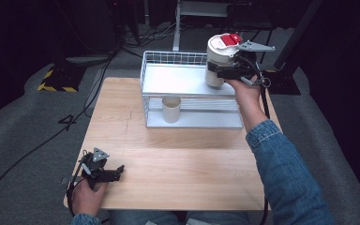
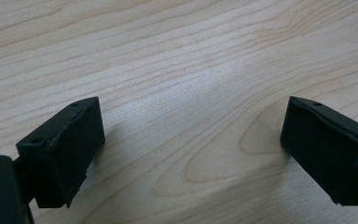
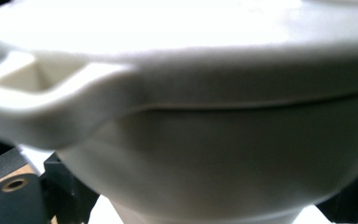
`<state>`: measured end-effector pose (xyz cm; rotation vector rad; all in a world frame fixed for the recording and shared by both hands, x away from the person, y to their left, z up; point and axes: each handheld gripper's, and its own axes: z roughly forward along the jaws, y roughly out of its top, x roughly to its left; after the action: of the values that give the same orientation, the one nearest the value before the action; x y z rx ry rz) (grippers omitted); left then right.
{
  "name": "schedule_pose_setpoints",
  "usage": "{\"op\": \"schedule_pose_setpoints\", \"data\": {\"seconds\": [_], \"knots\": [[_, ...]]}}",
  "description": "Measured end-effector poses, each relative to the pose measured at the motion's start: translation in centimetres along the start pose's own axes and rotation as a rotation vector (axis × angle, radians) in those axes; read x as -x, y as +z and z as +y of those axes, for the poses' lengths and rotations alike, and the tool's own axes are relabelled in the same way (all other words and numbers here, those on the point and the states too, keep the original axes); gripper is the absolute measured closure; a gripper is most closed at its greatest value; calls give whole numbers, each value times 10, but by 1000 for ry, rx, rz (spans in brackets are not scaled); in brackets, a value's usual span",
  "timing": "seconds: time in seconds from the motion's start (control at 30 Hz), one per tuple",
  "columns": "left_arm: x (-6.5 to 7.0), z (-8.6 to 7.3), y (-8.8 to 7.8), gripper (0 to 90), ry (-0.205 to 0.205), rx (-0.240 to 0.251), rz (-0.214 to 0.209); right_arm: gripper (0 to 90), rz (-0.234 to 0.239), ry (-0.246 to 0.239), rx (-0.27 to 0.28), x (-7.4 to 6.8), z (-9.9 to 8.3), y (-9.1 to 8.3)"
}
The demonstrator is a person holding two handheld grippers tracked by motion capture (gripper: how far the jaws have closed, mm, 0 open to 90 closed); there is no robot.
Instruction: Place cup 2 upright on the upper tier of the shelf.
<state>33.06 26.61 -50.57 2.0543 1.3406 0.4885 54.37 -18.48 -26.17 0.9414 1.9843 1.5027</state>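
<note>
A: Starting at the left, what is there?

B: The left gripper rests on the table at about seven o'clock, jaws apart with only bare wood between them.

A: And in the middle?

B: A white wire rack stands toward twelve o'clock, with a small cream cup upright on its lower shelf.

A: Then the right side?

B: The right gripper holds a white jar with a red-and-white lid at about one o'clock, jaws clamped on its body. The jar hangs over the right end of the rack's upper shelf; whether it touches the shelf I cannot tell.

A: What could go wrong?

B: I judge the grip sits low on a smooth, tapering wall, so the jar could slip or tilt. Let go too near the shelf edge, it could topple off, or its base could catch the wire rim.
</note>
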Motion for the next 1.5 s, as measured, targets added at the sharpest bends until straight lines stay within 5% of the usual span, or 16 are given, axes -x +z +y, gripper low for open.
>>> {"op": "schedule_pose_setpoints", "data": {"seconds": [0.53,1.5], "knots": [[0,0,0,68,-2,-1,2,124,-26,10,-8,8,-8,21],[0,0,0,68,-2,-1,2,123,-31,29,-8,15,-15,24]]}}
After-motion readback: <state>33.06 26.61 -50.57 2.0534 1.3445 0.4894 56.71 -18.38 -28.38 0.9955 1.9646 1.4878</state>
